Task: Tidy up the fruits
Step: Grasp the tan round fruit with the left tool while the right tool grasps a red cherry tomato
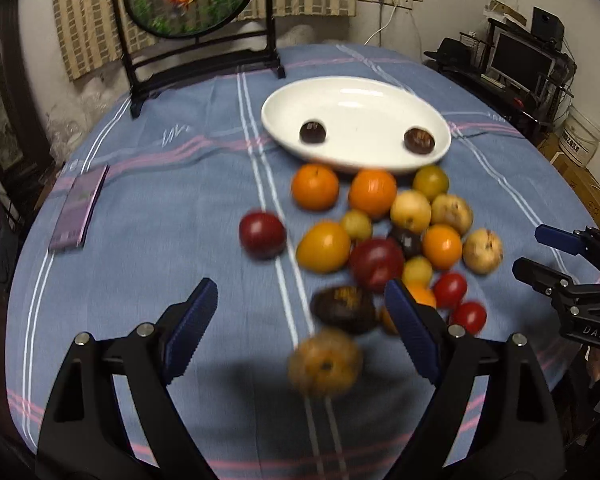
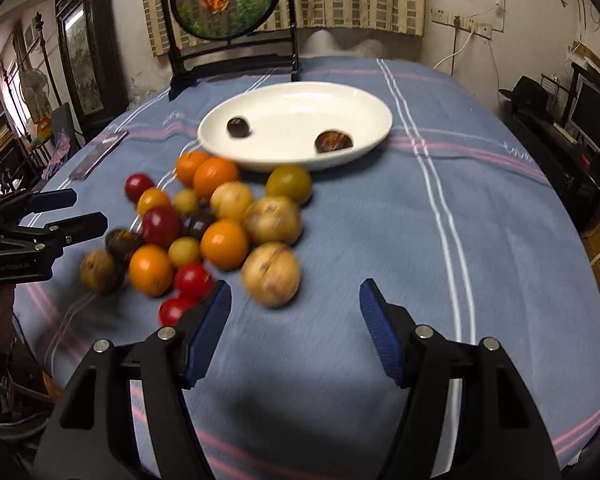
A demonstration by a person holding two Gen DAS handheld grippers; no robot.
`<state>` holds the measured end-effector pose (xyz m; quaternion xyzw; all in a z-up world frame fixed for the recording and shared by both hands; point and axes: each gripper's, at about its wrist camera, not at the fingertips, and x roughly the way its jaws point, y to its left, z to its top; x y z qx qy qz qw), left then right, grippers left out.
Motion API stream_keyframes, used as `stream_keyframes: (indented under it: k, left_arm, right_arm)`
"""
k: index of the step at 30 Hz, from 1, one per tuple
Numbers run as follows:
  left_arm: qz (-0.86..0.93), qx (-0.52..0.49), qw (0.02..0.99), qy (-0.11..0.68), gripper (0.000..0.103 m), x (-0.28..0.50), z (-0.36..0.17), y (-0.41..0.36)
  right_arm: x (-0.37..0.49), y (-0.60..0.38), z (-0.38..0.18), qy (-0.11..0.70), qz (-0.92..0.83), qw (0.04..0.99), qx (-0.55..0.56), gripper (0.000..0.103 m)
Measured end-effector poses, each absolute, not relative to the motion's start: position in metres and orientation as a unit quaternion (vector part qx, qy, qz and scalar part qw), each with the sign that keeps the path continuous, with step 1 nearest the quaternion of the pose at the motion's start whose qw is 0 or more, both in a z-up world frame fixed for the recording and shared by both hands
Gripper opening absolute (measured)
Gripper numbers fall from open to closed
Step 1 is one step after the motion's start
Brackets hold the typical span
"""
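A white oval plate (image 1: 364, 96) (image 2: 300, 98) at the table's far middle holds two dark fruits (image 1: 313, 132) (image 1: 419, 141). In front of it lies a pile of fruit: oranges (image 1: 315, 186), red plums (image 1: 262, 234), yellow-brown round fruits (image 2: 271, 274), small red tomatoes (image 1: 468, 317) and dark passion fruits (image 1: 343, 309). My left gripper (image 1: 300, 312) is open and empty, above the pile's near end, with a brownish fruit (image 1: 325, 362) between its fingers' line of view. My right gripper (image 2: 295, 308) is open and empty, to the right of the pile. Each gripper shows in the other's view (image 1: 540, 252) (image 2: 68, 212).
A blue striped cloth (image 2: 480, 240) covers the round table. A round painted screen on a black stand (image 1: 196, 8) stands at the back. A purple flat packet (image 1: 80, 208) lies at the left. Shelves and a monitor (image 1: 524, 60) stand off the table's right.
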<state>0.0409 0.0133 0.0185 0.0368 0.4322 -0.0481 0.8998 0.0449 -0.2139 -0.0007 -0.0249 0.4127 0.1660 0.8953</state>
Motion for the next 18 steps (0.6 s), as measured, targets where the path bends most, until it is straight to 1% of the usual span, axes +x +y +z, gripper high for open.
stream_keyframes:
  k: [8,18]
  left_arm:
    - [-0.048,0.015,0.888,0.457,0.087,0.016,-0.006,0.015]
    - [-0.049,0.013,0.879,0.474,0.087,0.021,-0.025,0.01]
  right_arm:
    - [0.018,-0.194,-0.001,0.402,0.191,0.895,-0.04,0.067]
    - [0.015,-0.157,-0.02,0.417,0.219,0.88,-0.066,0.067]
